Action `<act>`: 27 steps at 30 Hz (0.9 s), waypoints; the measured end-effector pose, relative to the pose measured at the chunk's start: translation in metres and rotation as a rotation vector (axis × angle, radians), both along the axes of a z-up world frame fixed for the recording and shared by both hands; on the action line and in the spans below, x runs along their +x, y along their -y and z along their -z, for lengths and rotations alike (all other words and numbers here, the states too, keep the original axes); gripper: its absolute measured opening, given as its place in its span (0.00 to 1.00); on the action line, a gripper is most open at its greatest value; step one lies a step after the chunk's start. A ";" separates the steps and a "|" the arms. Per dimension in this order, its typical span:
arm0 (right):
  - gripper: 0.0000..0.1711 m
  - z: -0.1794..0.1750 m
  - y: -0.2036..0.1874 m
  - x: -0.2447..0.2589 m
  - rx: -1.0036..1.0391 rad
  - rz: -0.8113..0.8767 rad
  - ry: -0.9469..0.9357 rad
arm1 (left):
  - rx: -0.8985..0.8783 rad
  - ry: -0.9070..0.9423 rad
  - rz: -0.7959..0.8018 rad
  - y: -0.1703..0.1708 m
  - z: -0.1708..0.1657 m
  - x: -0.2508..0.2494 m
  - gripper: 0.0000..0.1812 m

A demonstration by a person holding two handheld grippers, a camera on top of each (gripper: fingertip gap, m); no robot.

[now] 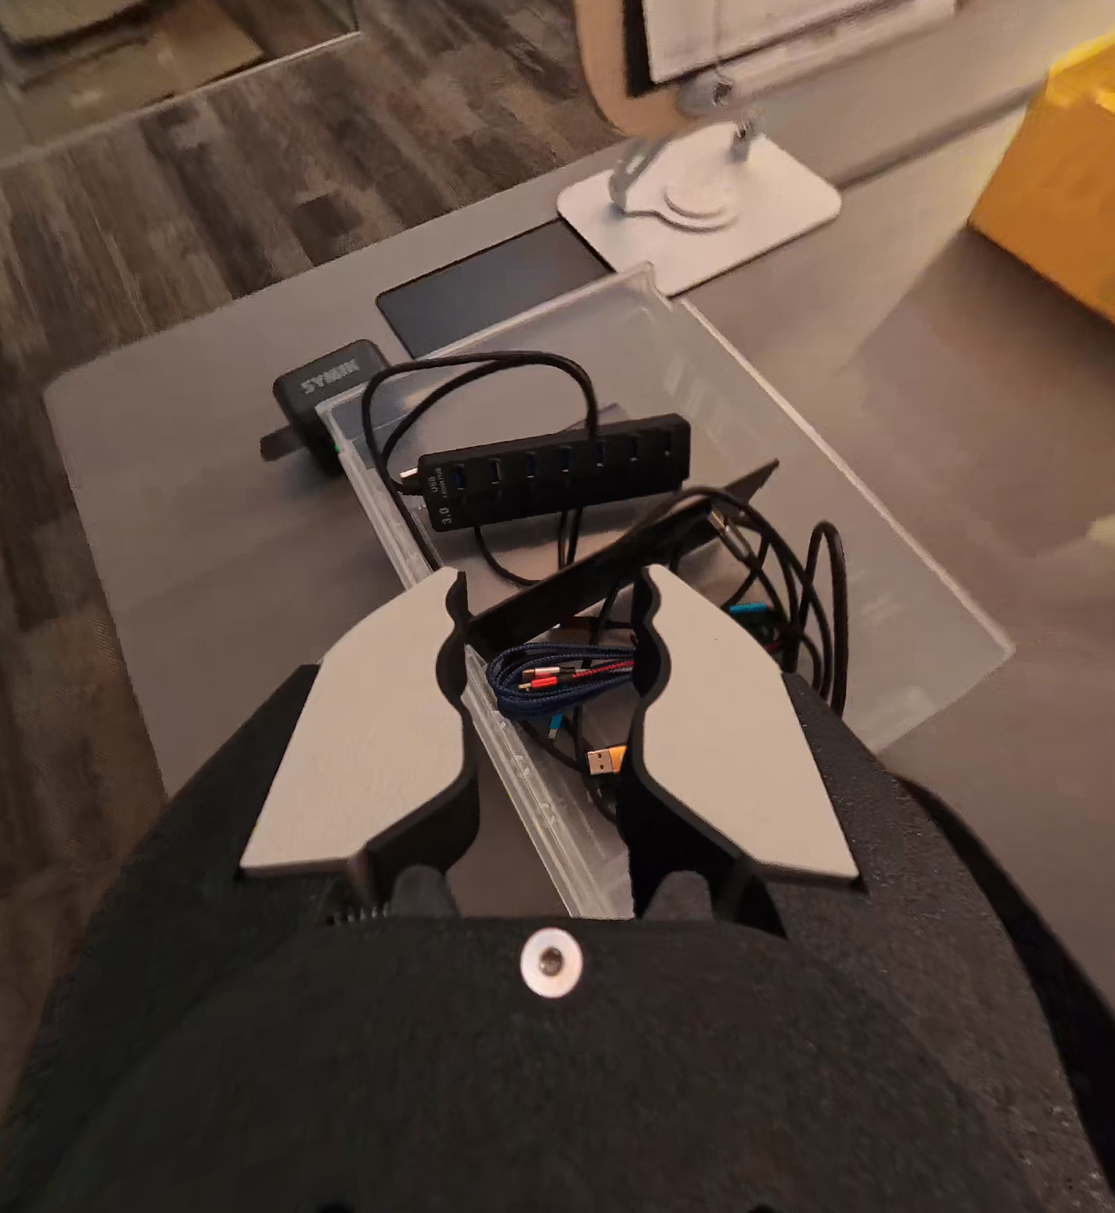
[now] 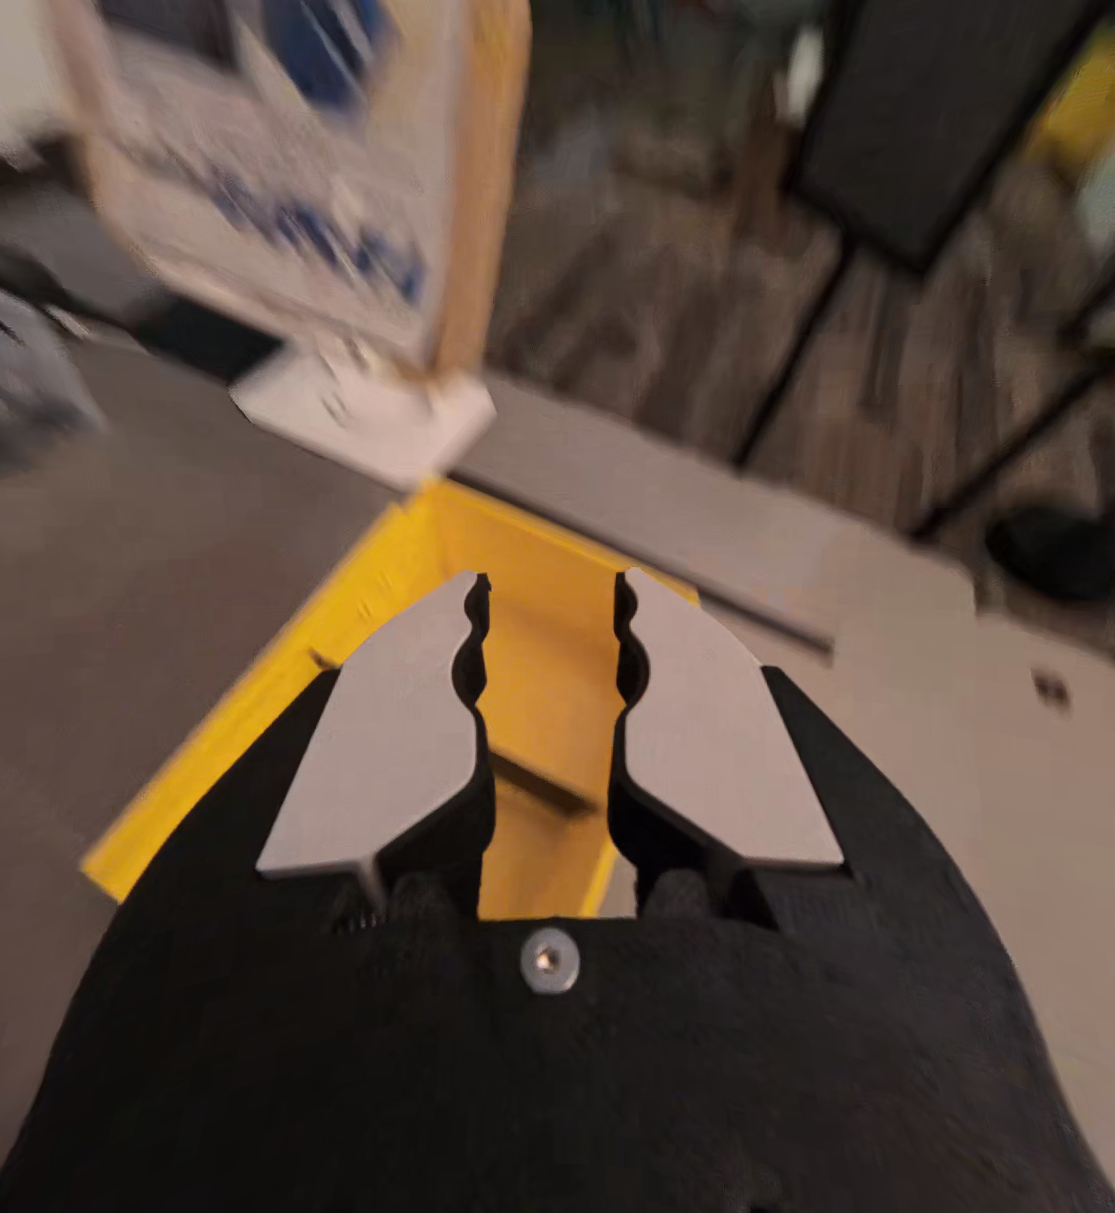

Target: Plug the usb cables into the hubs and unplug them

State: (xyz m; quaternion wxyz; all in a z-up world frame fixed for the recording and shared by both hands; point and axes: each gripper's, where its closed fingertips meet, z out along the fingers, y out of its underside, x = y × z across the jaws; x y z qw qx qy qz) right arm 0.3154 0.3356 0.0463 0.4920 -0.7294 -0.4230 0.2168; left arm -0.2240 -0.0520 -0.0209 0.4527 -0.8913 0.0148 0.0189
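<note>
The left gripper [image 1: 551, 581], jaws spread and empty, is hovering nearest the cables [image 1: 561, 676], the hub [image 1: 558, 472] lying crosswise just beyond, while the right gripper [image 2: 551, 577] is gaping over a yellow box [image 2: 541, 630].

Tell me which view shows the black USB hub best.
The left wrist view: the black USB hub lies in the clear tray, sharp, its port row facing the camera, a black cable plugged into one end. The right wrist view shows none of it, only a yellow box and blur.
</note>
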 end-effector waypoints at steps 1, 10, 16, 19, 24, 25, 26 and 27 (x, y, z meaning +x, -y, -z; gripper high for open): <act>0.23 -0.028 0.011 -0.011 0.082 -0.049 -0.116 | -0.024 -0.050 0.021 0.000 0.003 0.005 0.26; 0.21 -0.109 0.064 -0.046 0.353 -0.199 -0.585 | -0.239 -0.234 0.168 -0.017 0.050 0.048 0.19; 0.16 -0.092 0.054 -0.055 0.304 -0.270 -0.661 | -0.303 -0.203 0.205 -0.028 0.072 0.063 0.17; 0.13 -0.087 0.053 -0.060 0.282 -0.288 -0.645 | -0.365 -0.230 0.267 -0.022 0.082 0.066 0.18; 0.12 -0.078 0.050 -0.071 0.287 -0.285 -0.590 | -0.505 -0.297 0.342 -0.008 0.098 0.060 0.09; 0.11 -0.079 0.048 -0.070 0.317 -0.260 -0.590 | -0.533 -0.305 0.347 -0.006 0.101 0.058 0.09; 0.11 -0.080 0.047 -0.071 0.344 -0.242 -0.587 | -0.554 -0.306 0.348 -0.005 0.103 0.057 0.08; 0.11 -0.080 0.046 -0.071 0.364 -0.227 -0.582 | -0.563 -0.309 0.343 -0.006 0.105 0.056 0.06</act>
